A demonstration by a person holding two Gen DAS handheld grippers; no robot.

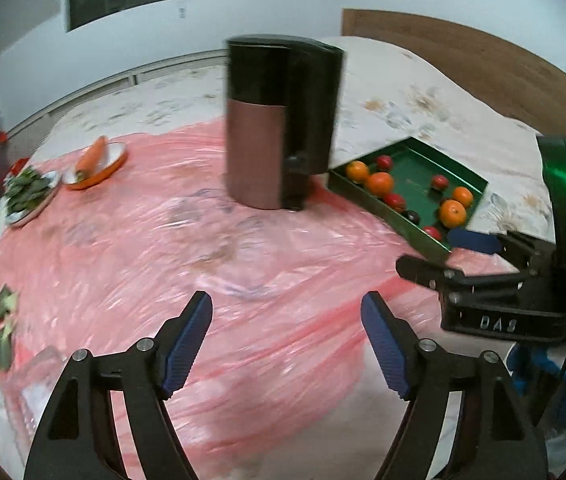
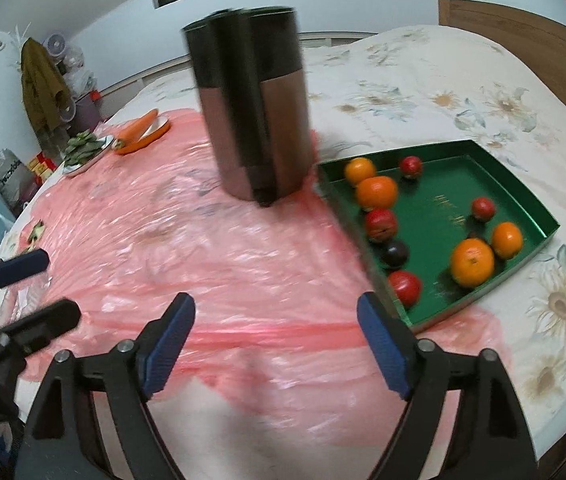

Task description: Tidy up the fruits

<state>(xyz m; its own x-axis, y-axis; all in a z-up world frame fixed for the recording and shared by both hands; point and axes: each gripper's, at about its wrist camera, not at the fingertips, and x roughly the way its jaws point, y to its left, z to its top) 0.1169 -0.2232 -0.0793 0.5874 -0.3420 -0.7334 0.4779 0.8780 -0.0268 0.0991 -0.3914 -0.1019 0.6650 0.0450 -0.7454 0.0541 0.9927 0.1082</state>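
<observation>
A green tray lies on the bed at the right, holding several oranges, several red fruits and a dark plum. It also shows in the left wrist view with its oranges. My right gripper is open and empty above the pink plastic sheet, just left of the tray's near corner. My left gripper is open and empty above the sheet. The right gripper shows from the side in the left wrist view, the left gripper in the right wrist view.
A tall black and copper cylinder stands on the sheet beside the tray; it shows in the left wrist view too. At the far left are an orange dish with a carrot and a plate of green leaves. A wooden headboard lies beyond.
</observation>
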